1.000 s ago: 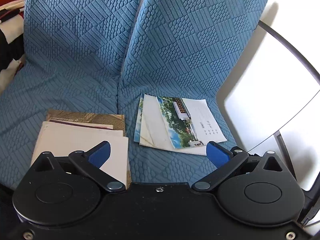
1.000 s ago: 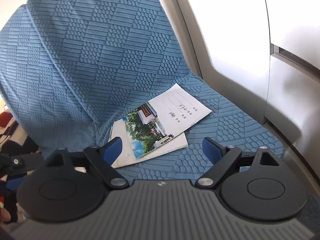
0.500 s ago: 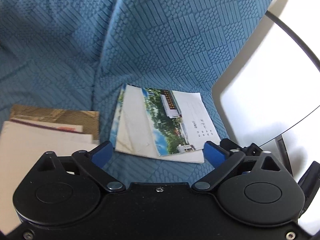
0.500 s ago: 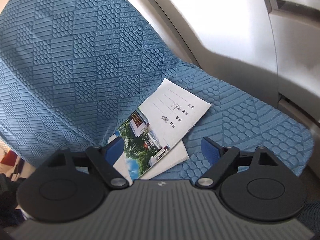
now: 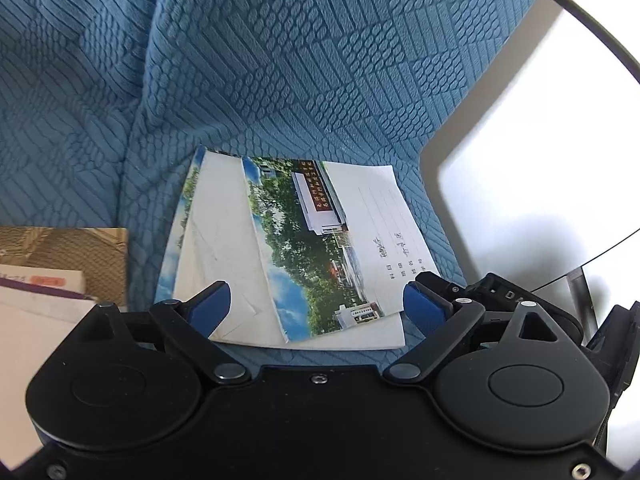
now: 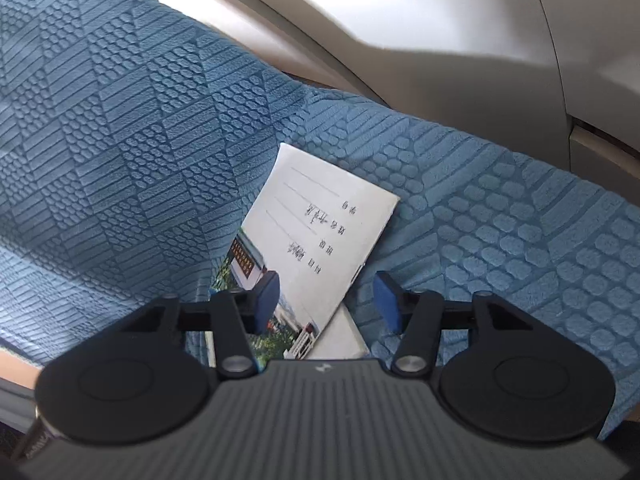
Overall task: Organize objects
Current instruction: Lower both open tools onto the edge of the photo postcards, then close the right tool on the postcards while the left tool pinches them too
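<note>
1. Left gripper (image 5: 316, 308): angled steeply downward, jaws spread wide after a slight closing, blue pads clear of contact, nothing clamped.
2. Right gripper (image 6: 326, 300): angled downward, jaws about half spread and just closing, blue pads not pressing on anything.

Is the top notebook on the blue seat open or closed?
Closed. The top notebook lies flat with its photo cover facing up, askew on a second notebook; no inside pages show.
</note>
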{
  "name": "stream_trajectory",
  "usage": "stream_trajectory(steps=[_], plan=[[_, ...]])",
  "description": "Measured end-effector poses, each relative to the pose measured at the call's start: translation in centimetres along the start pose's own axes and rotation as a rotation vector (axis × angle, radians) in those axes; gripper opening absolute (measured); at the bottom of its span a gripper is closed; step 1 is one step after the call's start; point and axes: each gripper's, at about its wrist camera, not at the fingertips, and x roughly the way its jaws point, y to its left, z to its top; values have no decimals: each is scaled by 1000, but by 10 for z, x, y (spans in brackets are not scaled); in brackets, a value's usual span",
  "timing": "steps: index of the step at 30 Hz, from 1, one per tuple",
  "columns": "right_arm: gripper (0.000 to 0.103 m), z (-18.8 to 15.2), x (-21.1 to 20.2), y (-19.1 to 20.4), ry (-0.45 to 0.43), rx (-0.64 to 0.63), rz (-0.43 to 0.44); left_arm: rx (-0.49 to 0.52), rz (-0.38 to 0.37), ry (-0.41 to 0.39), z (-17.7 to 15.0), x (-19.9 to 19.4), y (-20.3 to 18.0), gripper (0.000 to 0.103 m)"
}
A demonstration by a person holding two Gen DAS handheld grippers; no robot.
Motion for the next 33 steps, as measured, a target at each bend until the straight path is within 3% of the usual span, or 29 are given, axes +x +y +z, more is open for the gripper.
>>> stream_trajectory(steps=[7, 11, 15, 19, 23, 29, 33], plan=[[30, 1, 5, 2, -36, -13, -50, -5, -28, 26, 0, 13, -9, 93], [9, 4, 8, -3, -50, 13, -70, -37, -84, 43, -1, 14, -13, 93], [8, 5, 10, -8, -56, 30, -39, -155, -218, 66, 0, 15, -9, 93], [6, 6, 8, -10, -52, 69, 40, -268, -306, 110, -2, 24, -3, 93], [5, 7, 6, -10, -37, 98, 106, -426, -456, 176, -11, 42, 7, 93], [4, 6, 1, -13, -15, 148, 184, -596, -487, 218, -28, 68, 19, 92], [4, 4, -6, -16, -8, 182, 225, -684, -515, 243, -36, 85, 26, 78]])
